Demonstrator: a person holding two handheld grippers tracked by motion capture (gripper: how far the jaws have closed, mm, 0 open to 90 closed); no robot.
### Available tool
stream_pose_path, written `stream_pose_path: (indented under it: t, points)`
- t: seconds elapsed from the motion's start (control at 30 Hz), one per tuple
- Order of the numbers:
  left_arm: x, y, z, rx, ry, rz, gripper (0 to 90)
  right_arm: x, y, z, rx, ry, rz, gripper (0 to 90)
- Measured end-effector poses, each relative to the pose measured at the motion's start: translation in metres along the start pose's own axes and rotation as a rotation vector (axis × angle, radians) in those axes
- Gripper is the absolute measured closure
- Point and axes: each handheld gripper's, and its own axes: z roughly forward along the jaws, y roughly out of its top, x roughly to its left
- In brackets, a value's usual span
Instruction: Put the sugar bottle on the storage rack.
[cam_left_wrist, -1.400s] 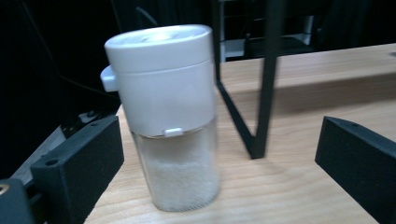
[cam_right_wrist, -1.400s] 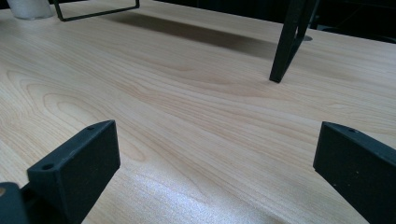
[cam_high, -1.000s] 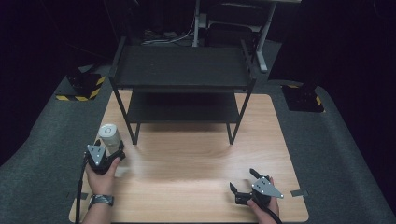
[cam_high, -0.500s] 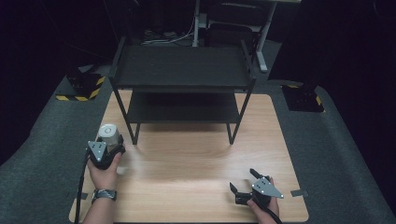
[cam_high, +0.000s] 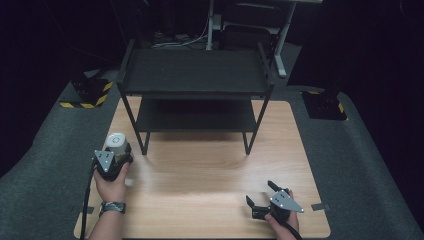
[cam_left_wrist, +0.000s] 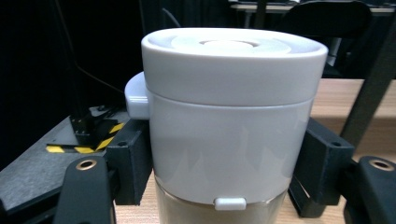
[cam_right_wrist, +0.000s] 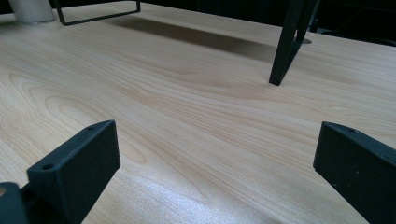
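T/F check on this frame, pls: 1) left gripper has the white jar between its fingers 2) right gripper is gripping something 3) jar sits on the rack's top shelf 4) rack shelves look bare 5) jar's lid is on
1) True: the left gripper brackets the white jar.
2) False: the right gripper is open, fingers spread over bare table.
3) False: the jar is down at table level, left of the black rack.
4) True: nothing visible on either shelf.
5) True: the lid is on.

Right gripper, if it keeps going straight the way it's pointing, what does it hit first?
Likely nothing soon: the open right gripper faces bare table. Farther on stand the rack's leg and the white container, both seemingly off-centre.
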Motion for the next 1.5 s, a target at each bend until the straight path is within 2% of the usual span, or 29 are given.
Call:
stream_pose_path:
  t: [0.23,0.27,0.6,0.7,0.83,0.93,0.97,1.0,1.1,1.2,1.33,1.37,1.5]
  points:
    - [0.004,0.000,-0.008,0.001,-0.037,0.021,31.0,0.000,0.000,0.000,0.000,-0.001,0.001,0.0]
    - [0.005,-0.002,-0.013,-0.007,-0.056,0.015,30.9,0.000,0.000,0.000,-0.001,-0.002,0.001,0.0]
    - [0.004,-0.004,-0.040,-0.025,-0.098,-0.001,31.0,0.000,-0.001,0.000,-0.003,-0.003,0.001,0.0]
    - [0.000,-0.001,-0.048,-0.022,-0.112,0.000,31.0,0.000,0.000,0.000,-0.002,-0.003,0.001,0.0]
    - [-0.010,0.003,-0.057,-0.015,-0.138,-0.004,31.0,0.000,-0.001,0.000,-0.004,-0.003,0.001,0.0]
    - [-0.023,0.008,-0.062,-0.017,-0.167,0.012,31.0,0.000,-0.001,-0.001,-0.004,-0.004,0.002,0.0]
    - [-0.023,0.008,-0.062,-0.017,-0.167,0.012,31.0,0.000,-0.001,-0.001,-0.004,-0.003,0.003,0.0]
    - [-0.031,0.011,-0.064,-0.016,-0.185,0.019,31.0,0.000,-0.001,-0.001,-0.005,-0.003,0.004,0.0]
    - [-0.038,0.015,-0.064,-0.014,-0.202,0.024,31.0,0.000,-0.001,-0.001,-0.006,-0.003,0.004,0.0]
    - [-0.052,0.021,-0.064,-0.013,-0.239,0.031,30.9,0.000,-0.002,-0.001,-0.008,-0.002,0.004,0.0]
    - [-0.061,0.025,-0.064,-0.015,-0.260,0.038,30.9,0.000,-0.002,-0.001,-0.009,-0.002,0.004,0.0]
    - [-0.067,0.028,-0.063,-0.016,-0.276,0.039,30.9,0.000,-0.002,-0.001,-0.009,-0.001,0.004,0.0]
    - [-0.075,0.034,-0.062,-0.015,-0.297,0.044,31.0,0.000,-0.002,-0.001,-0.010,-0.001,0.004,0.0]
